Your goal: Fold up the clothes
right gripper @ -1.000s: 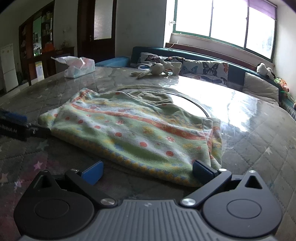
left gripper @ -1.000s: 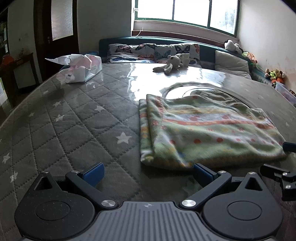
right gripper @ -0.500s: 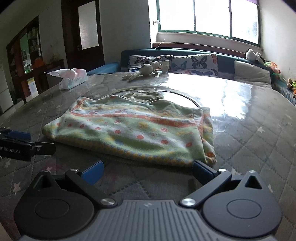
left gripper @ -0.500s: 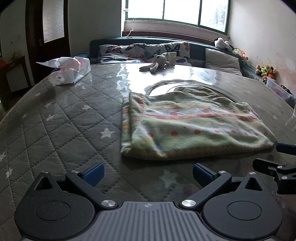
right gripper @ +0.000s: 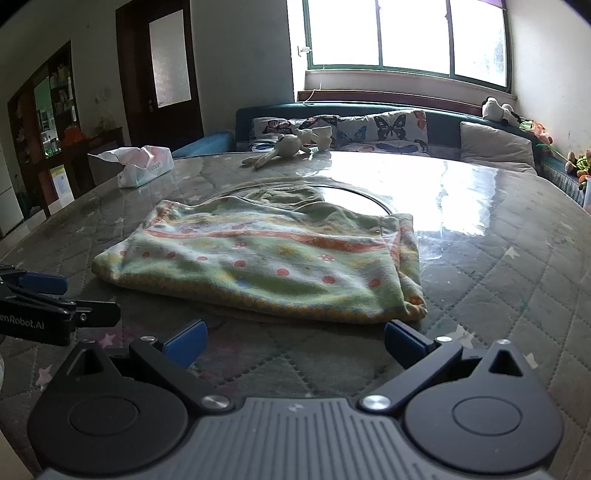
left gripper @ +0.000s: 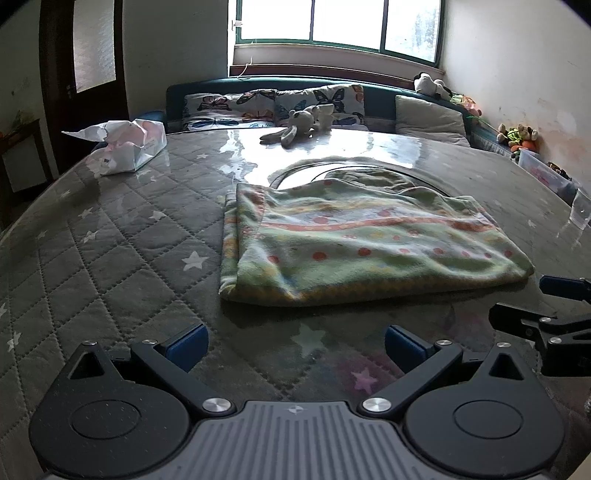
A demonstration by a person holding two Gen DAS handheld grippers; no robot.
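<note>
Left gripper [left gripper: 295, 341]: blue-padded fingers spread wide apart, holding nothing, hovering over the grey quilted star-pattern table cover [left gripper: 122, 251]. Right gripper [right gripper: 293, 341]: fingers likewise wide apart and empty, just short of the cloth's near hem. Each gripper's tips show at the edge of the other's view.

Folded green fleece garment with orange stripes and red dots [left gripper: 354, 243] lies flat mid-table, just beyond both grippers, touching neither. Folded edge toward the right gripper's side.

Farther back: white tissue pack [left gripper: 125, 147], then grey plush rabbit [left gripper: 295, 125] at the far edge. Beyond, butterfly-print cushions [left gripper: 273, 105] under the window [left gripper: 340, 22].
</note>
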